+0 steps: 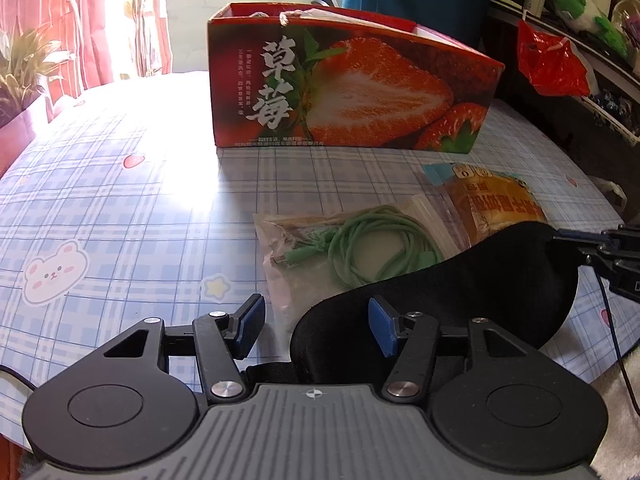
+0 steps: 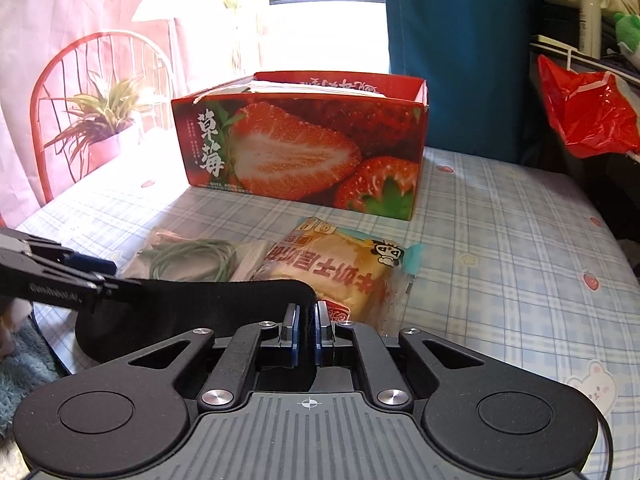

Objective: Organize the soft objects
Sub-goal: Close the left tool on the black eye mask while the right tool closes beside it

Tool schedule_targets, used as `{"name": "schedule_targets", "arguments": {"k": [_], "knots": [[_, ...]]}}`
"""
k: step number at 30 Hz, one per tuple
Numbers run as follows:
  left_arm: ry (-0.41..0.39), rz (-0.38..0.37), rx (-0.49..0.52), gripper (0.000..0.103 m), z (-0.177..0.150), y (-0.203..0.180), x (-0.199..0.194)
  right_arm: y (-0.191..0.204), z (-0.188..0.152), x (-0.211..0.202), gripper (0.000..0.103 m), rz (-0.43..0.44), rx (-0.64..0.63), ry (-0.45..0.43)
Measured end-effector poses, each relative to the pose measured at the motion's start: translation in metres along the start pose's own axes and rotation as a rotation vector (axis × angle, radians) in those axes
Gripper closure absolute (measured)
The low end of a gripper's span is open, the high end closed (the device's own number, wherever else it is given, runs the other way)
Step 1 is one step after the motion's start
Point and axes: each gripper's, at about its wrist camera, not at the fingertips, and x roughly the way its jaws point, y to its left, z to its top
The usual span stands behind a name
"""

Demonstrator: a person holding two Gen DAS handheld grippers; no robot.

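A black soft eye mask (image 1: 480,280) hangs between the two grippers above the near table edge. My right gripper (image 2: 306,322) is shut on one end of the mask (image 2: 192,304). My left gripper (image 1: 316,326) is open, its jaws around the mask's other end without pinching it. A bagged green cable (image 1: 360,248) and a packaged bread (image 1: 496,208) lie on the table beyond the mask; both show in the right wrist view, cable (image 2: 192,260) and bread (image 2: 340,268). The open red strawberry box (image 1: 344,92) stands farther back, also in the right wrist view (image 2: 300,144).
The table has a blue checked cloth (image 1: 120,200). A red chair (image 2: 100,80) and a potted plant (image 2: 104,120) stand at the far left. A red plastic bag (image 2: 588,112) hangs off a cluttered shelf on the right. A blue curtain (image 2: 452,40) hangs behind the box.
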Motion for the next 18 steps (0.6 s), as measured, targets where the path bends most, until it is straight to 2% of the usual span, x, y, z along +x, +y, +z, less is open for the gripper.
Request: {"name": "schedule_targets", "arguments": {"k": [4,8,16,18], "knots": [[-0.024,-0.024,-0.084,0.044,0.004,0.013,-0.016,-0.002,-0.001,0.003,0.096,-0.003,0.015,0.021],[0.025,-0.073,-0.147,0.043,0.003,0.019,-0.022,0.0,-0.004,0.006,0.097,-0.011,0.021,0.032],[0.098,-0.046,-0.132,0.043,-0.003,0.011,-0.014,-0.004,-0.007,0.009,0.096,-0.006,0.04,0.049],[0.105,-0.039,-0.101,0.038,-0.005,0.006,-0.012,-0.004,-0.008,0.009,0.096,-0.004,0.043,0.052]]}}
